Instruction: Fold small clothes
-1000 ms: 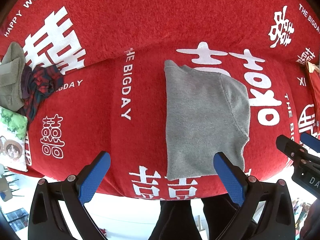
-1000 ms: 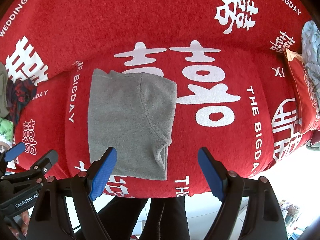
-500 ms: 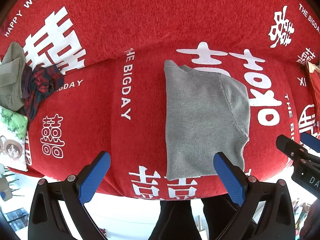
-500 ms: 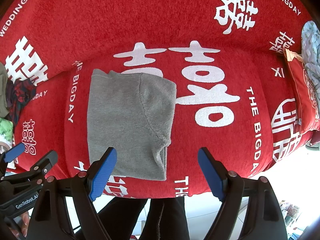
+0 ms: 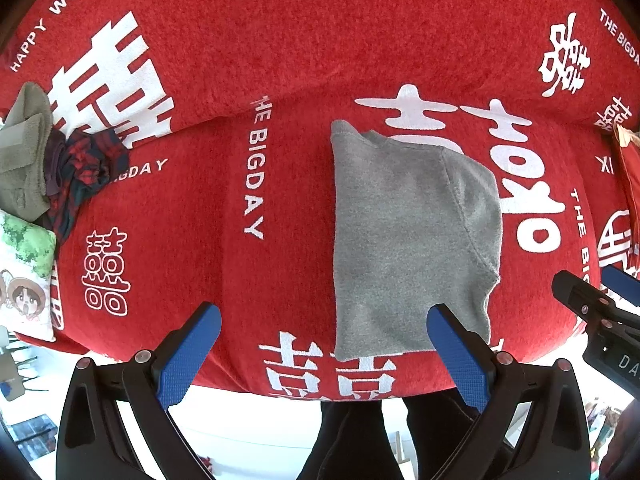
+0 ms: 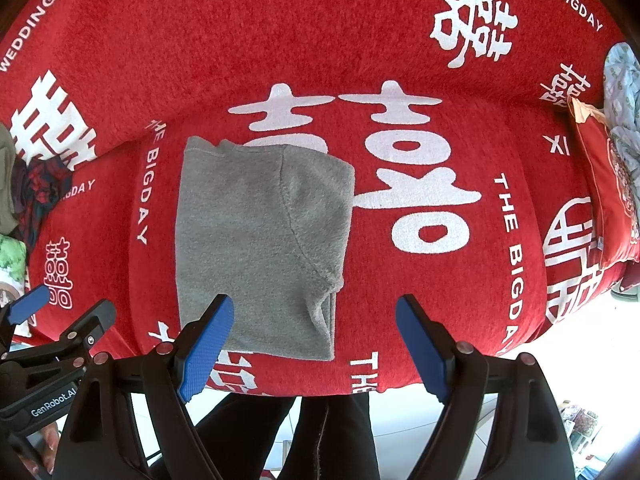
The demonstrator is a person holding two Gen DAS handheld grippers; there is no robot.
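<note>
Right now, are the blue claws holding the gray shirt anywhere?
No. Both the left gripper and the right gripper are open and empty, above the folded gray shirt, which lies flat on the red blanket.

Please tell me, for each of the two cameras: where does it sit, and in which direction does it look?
Left wrist: on the left gripper, looking down at the grey garment on the red sofa cover; open jaws and dark trouser legs show.
Right wrist: on the right gripper, looking down likewise; open jaws, trouser legs.
Shared: garment, cover, plaid cloth, each other's gripper at the edge.
</note>
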